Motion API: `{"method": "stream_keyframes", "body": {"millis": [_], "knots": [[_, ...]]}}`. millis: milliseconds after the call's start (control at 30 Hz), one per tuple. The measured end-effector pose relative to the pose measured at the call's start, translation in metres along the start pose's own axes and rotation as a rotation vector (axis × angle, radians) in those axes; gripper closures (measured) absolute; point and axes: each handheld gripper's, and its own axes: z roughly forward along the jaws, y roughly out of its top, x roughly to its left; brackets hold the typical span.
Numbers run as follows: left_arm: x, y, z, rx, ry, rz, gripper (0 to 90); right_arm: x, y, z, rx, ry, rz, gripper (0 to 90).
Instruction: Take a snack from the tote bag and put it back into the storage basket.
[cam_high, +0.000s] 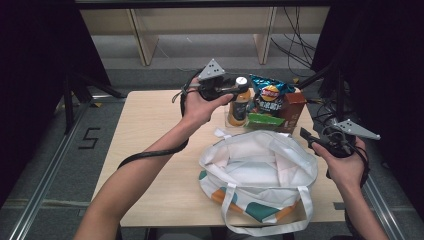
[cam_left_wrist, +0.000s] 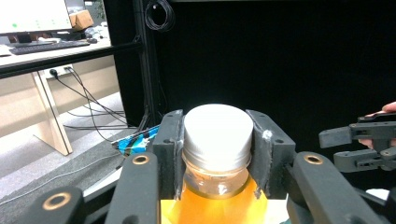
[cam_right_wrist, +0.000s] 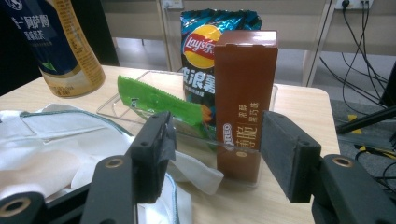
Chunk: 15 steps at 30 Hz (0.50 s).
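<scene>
The left gripper (cam_high: 239, 90) reaches over the far side of the table (cam_high: 150, 150), and its two black jaws are clamped on the neck and white screw cap of an orange drink bottle (cam_high: 238, 106). In the left gripper view the pads (cam_left_wrist: 169, 140) press on both sides of the cap, with the orange liquid showing just below them. The bottle stands upright beside a clear plastic tray (cam_right_wrist: 135, 100) at the far right of the table; I cannot tell whether its base rests on the wood or sits a little above it.

In the tray stand a blue bag of Lay's crisps (cam_high: 270, 95) and a tall brown Oreo box (cam_high: 292, 107), both upright, with a green snack packet (cam_high: 264, 120) lying tilted in front of them. The box is at the right end, the crisps just behind and to its left.

The right gripper (cam_high: 311, 140) hovers at the right edge of the table, near the tray. Its jaws stand apart with nothing held; in the right gripper view the brown box shows farther off, framed between the two pads (cam_right_wrist: 289, 154), not touched by them.

On the near half of the table lies a white cloth tote bag (cam_high: 257, 170) with orange and teal patches, mouth open upward, handles draped toward the person.
</scene>
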Motion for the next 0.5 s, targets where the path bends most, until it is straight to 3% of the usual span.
{"method": "stream_keyframes", "body": {"millis": [67, 167, 300, 367, 400, 500], "knots": [[0.002, -0.001, 0.001, 0.001, 0.005, 0.001, 58.8, -0.001, 0.0, 0.002, -0.027, -0.012, -0.016, 45.0], [0.004, -0.002, 0.002, 0.002, 0.011, -0.001, 58.8, 0.002, 0.0, 0.0, -0.015, -0.012, 0.024, 45.0], [0.008, -0.005, 0.004, 0.011, 0.022, -0.003, 58.8, -0.001, 0.001, 0.0, -0.001, 0.012, 0.001, 45.0], [0.009, -0.006, 0.004, 0.013, 0.026, -0.003, 58.8, 0.0, 0.001, 0.0, -0.004, 0.005, 0.002, 44.9], [0.01, -0.007, 0.005, 0.013, 0.033, -0.007, 58.8, 0.001, 0.001, -0.001, 0.004, 0.003, 0.025, 44.9], [0.011, -0.008, 0.007, 0.017, 0.036, -0.009, 58.8, -0.001, 0.001, -0.001, -0.003, 0.005, -0.001, 44.9]]}}
